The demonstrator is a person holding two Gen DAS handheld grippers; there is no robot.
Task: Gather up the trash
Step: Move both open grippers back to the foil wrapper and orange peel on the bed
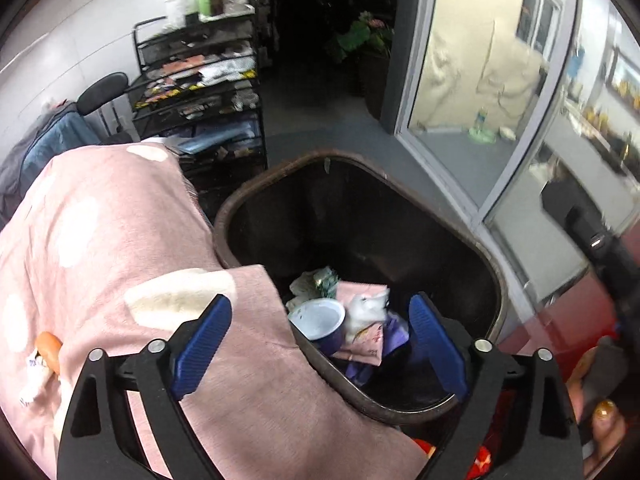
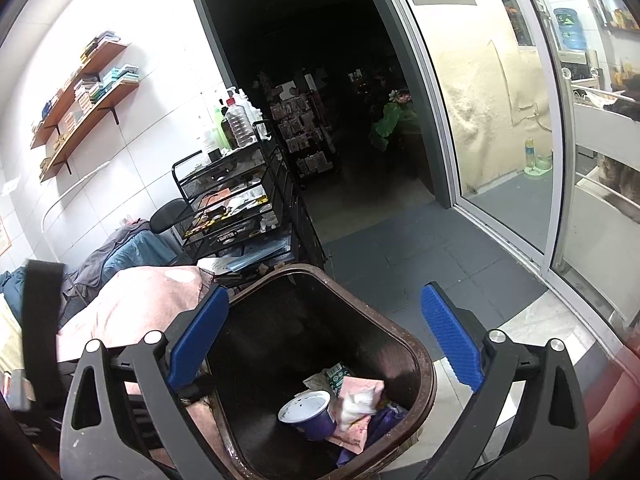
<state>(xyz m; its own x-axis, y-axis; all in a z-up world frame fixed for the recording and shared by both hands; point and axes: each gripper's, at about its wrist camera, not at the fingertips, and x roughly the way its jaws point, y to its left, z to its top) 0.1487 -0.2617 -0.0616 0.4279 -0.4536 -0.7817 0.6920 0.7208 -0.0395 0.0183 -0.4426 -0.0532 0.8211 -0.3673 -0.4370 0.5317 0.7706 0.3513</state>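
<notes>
Both tongs, left (image 1: 320,344) and right (image 2: 324,344), gape empty above the bin's rim (image 1: 400,184), floor (image 2: 400,256) beyond.

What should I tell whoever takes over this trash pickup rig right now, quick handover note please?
Left gripper: open, empty, held over the bin. Right gripper: open, empty, also above it.
Brown plastic trash bin: beside the pink cloth with white dots. Inside lie a blue paper cup with white interior, white crumpled tissue, pink wrappers and a green printed packet.
Done: that trash is binned.
Left: an orange-and-white item on the cloth, possibly trash; check it.
</notes>
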